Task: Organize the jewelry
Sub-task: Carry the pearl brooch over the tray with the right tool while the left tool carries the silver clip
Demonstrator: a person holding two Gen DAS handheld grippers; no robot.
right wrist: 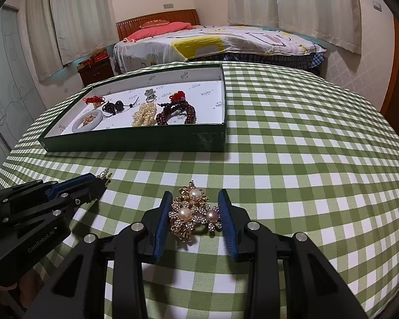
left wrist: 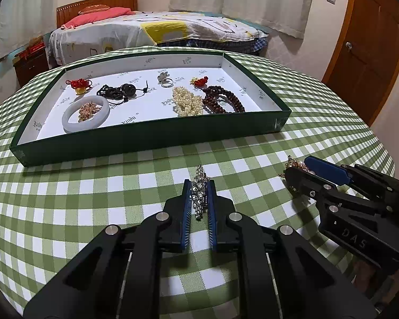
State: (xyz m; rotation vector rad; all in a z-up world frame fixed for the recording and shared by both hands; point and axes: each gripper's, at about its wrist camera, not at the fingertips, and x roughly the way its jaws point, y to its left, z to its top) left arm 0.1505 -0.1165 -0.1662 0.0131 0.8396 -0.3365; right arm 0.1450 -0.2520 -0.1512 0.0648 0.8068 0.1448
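Observation:
A green tray (left wrist: 146, 135) with a white floor holds a white bangle (left wrist: 86, 114), a pearl strand (left wrist: 187, 101), dark red beads (left wrist: 222, 99), black beads, red knots and a ring. The tray also shows in the right wrist view (right wrist: 135, 141). My left gripper (left wrist: 199, 186) is shut on a silver rhinestone piece (left wrist: 200, 191) just over the checked cloth. My right gripper (right wrist: 195, 202) is open around a gold brooch with three pearls (right wrist: 194, 214) that lies on the cloth; the pads do not touch it.
The table wears a green and white checked cloth (right wrist: 306, 159). The tray lies at its far left. My right gripper shows at the right of the left wrist view (left wrist: 295, 166). A bed (left wrist: 157, 30) and a wooden door (left wrist: 372, 42) stand beyond.

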